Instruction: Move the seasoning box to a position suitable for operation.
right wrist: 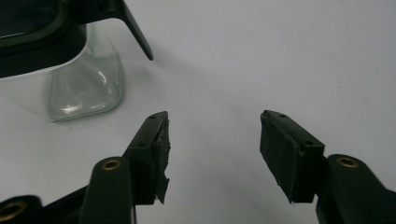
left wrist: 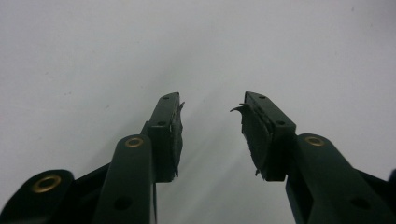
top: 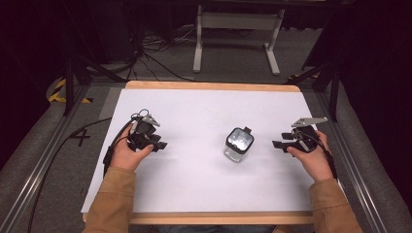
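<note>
Sleeves and both hands low in the high view; left gripper point(top: 156, 144) and right gripper point(top: 283, 144) rest on the white table point(top: 194, 189), jaws spread, holding nothing. Jar point(top: 238, 144) stands upright between them, nearer the right gripper, touching neither. Left gripper view: jaws apart over bare table. Right gripper view: jaws spread, jar point(right wrist: 70, 70) up left, clear glass, squarish, black lid with a latch tab. Likely next: grab the body squarely, low, steady it before working the lid.
</note>
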`<state>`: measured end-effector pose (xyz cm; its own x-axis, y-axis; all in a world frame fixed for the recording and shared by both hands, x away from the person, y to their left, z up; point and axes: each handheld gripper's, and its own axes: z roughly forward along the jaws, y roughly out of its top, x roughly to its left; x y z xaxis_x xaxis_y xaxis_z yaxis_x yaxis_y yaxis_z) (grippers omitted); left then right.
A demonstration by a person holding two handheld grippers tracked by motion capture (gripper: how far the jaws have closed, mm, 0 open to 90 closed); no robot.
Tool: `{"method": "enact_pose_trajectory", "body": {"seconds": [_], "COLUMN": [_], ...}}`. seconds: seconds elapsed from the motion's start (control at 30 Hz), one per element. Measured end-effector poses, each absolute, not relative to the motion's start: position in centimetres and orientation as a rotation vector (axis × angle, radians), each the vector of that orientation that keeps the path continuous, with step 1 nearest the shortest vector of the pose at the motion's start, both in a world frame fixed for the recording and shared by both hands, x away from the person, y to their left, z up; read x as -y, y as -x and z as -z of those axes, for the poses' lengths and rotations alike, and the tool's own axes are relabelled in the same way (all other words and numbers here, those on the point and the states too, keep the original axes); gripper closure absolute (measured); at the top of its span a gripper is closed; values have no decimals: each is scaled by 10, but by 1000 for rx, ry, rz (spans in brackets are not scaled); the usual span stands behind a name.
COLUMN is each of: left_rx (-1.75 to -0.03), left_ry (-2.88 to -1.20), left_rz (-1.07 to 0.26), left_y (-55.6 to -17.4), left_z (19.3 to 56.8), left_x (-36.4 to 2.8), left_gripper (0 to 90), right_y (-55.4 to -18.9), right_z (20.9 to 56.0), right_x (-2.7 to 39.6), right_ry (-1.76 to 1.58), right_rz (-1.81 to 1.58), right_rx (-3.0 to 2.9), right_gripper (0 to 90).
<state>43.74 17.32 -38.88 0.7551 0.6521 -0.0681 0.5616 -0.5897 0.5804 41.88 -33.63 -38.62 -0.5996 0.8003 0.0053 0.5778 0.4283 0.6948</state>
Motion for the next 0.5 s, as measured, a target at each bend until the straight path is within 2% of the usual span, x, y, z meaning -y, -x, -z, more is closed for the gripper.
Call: {"method": "enact_pose_trajectory", "body": {"seconds": [0.2,0.33,0.5], "left_rx": [-939,-913,-910], "left_ry": [-2252,-2250,-2235], "left_rz": [-181,-194,-135], "left_y": [-432,-429,-427], "left_z": [386,383,381], "left_x": [-176,-175,-175], "left_gripper": [555,546,561], "right_y": [-414,-406,-395], "right_z": [385,384,379], "right_x": [327,320,302], "right_ry": [-1145,-1100,-1030], "right_rz": [-966,-987,-1063], "right_rx": [-2369,-2372,-2426], "right_gripper": [366,358,338]}}
